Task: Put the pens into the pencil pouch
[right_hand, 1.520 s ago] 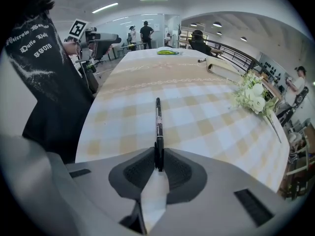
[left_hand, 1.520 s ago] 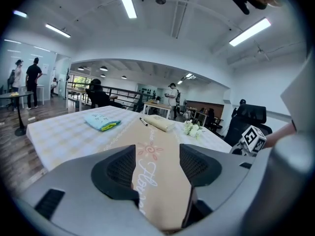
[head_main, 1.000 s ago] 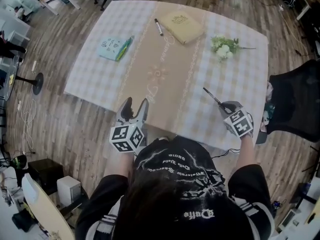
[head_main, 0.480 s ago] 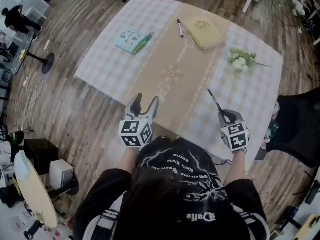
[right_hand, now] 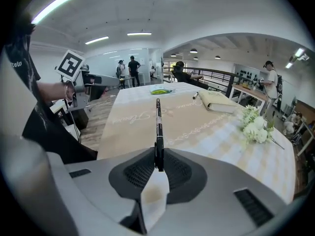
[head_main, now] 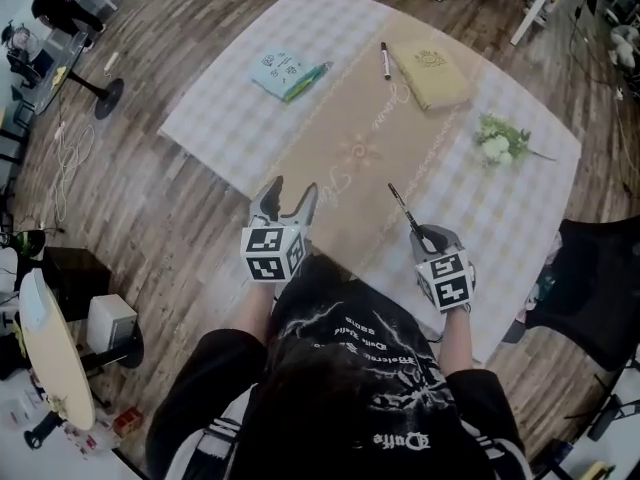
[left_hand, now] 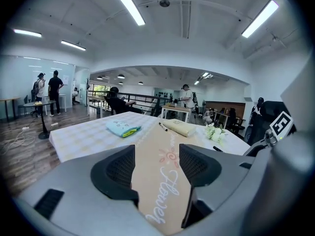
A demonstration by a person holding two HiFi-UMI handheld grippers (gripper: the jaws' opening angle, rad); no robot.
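Observation:
My right gripper (head_main: 421,235) (right_hand: 158,163) is shut on the end of a black pen (head_main: 402,209) (right_hand: 158,122), which sticks out forward over the beige runner near the table's front edge. At the far side lies the tan pencil pouch (head_main: 431,76) (right_hand: 217,102) (left_hand: 183,127). A second black pen (head_main: 384,60) (left_hand: 163,126) rests just left of it. A green pen (head_main: 307,76) (right_hand: 161,91) lies on a teal packet (head_main: 281,72) (left_hand: 121,128). My left gripper (head_main: 290,194) (left_hand: 156,166) is open and empty over the runner's near end.
A small bunch of white flowers (head_main: 497,144) (right_hand: 254,124) lies at the right on the checked tablecloth (head_main: 225,118). A black chair (head_main: 598,298) stands right of the table. Other people and tables stand far back in the room.
My right gripper has carried the black pen leftward, from the checked cloth to the runner's edge. The left gripper has shifted slightly. The head view has swung, so the table sits lower in frame.

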